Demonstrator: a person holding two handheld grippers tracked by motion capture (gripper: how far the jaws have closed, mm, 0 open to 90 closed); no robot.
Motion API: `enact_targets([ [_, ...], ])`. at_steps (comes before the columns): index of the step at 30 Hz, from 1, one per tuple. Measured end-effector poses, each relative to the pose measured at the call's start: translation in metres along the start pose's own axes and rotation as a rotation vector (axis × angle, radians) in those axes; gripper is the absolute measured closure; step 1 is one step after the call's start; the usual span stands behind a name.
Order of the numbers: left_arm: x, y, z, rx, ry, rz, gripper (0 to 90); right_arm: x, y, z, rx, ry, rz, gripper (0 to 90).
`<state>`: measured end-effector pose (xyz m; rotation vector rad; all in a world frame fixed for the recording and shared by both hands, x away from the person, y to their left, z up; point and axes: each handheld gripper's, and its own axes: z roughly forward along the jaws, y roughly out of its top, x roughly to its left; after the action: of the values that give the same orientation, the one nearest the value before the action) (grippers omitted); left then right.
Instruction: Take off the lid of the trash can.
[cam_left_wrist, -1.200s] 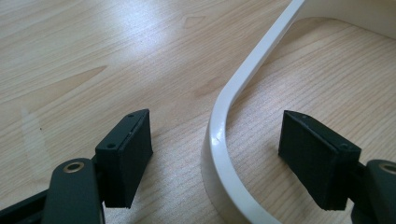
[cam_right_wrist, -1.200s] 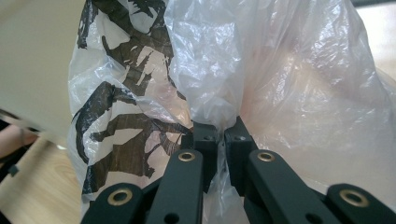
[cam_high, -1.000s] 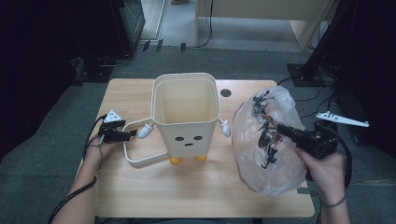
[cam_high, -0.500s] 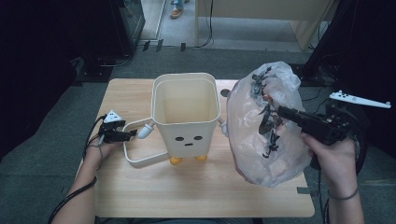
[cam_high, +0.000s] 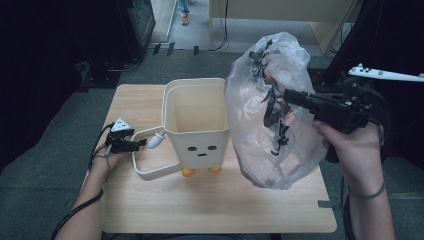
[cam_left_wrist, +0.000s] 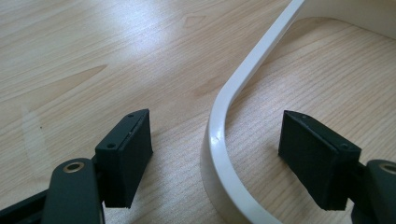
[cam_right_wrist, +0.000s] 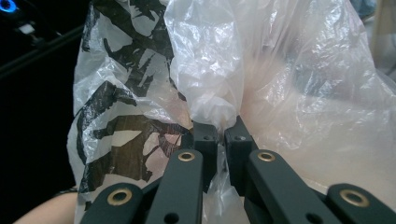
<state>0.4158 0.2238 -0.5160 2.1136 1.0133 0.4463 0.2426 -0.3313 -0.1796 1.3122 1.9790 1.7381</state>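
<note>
High view, left to right. Left gripper (cam_high: 142, 144) low over the wooden desk (cam_high: 150, 200), held in the left hand (cam_high: 107, 160), pointing toward the bin. Jaws apart, one on each side of the bin's thin white handle (cam_high: 150, 172), not squeezing it. Cable trailing from that gripper down along the arm.

Left gripper view: same white handle (cam_left_wrist: 219, 140) curving up between the two black pads (cam_left_wrist: 128, 149), with a gap on both sides. Handle lying flat on the desk (cam_left_wrist: 93, 56).

Middle of the high view: cream bin (cam_high: 196, 122) standing upright on the desk, open at the top. Small face on the front, two orange feet (cam_high: 201, 171) at the bottom. Little white arm poking out on its left side, close to the left gripper.

Right of the bin: big see-through plastic bag (cam_high: 272, 115) with black marks printed on it, lifted up off the desk, hanging just beside the bin and partly in front of its right edge. Right gripper (cam_high: 287, 96) pinching the bag from the side, held in the right hand (cam_high: 350, 150).

Right gripper view: jaws of the right gripper (cam_right_wrist: 222, 133) pressed together on a bunched fold of the plastic bag (cam_right_wrist: 205, 70). Crinkly bag rising up above the jaws, black print on its left part.
</note>
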Motion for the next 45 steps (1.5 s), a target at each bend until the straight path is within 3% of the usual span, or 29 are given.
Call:
enact_targets([
  [9,0.000,0.000,0.000,0.000,-0.003,-0.002,25.8,0.013,0.018,0.027,0.017,0.055,-0.008,87.8],
  [14,0.001,0.000,0.000,-0.001,-0.006,-0.004,25.8,0.021,0.026,0.059,0.047,0.101,-0.004,87.7],
  [16,0.001,0.000,0.000,-0.003,-0.007,-0.006,25.9,0.022,0.027,0.064,0.053,0.105,-0.007,87.7],
  [17,0.001,0.000,0.000,-0.003,-0.007,-0.006,25.8,0.024,0.029,0.076,0.068,0.116,-0.008,87.7],
  [19,0.001,0.000,0.000,-0.003,-0.008,-0.005,25.8,0.026,0.029,0.082,0.078,0.117,-0.009,87.7],
  [25,0.002,0.000,0.000,-0.005,-0.010,-0.009,25.9,0.028,0.035,0.121,0.134,0.131,0.001,87.7],
  [31,0.002,0.000,0.000,-0.005,-0.012,-0.012,25.9,0.026,0.038,0.151,0.180,0.161,0.040,87.7],
  [41,0.002,0.000,0.000,-0.005,-0.015,-0.014,25.9,0.040,0.047,0.167,0.201,0.254,0.068,87.8],
  [43,0.002,0.000,0.000,-0.005,-0.015,-0.014,25.9,0.046,0.051,0.171,0.210,0.296,0.086,87.7],
  [45,0.002,0.000,0.000,-0.006,-0.014,-0.014,25.9,0.050,0.053,0.174,0.221,0.297,0.081,87.7],
])
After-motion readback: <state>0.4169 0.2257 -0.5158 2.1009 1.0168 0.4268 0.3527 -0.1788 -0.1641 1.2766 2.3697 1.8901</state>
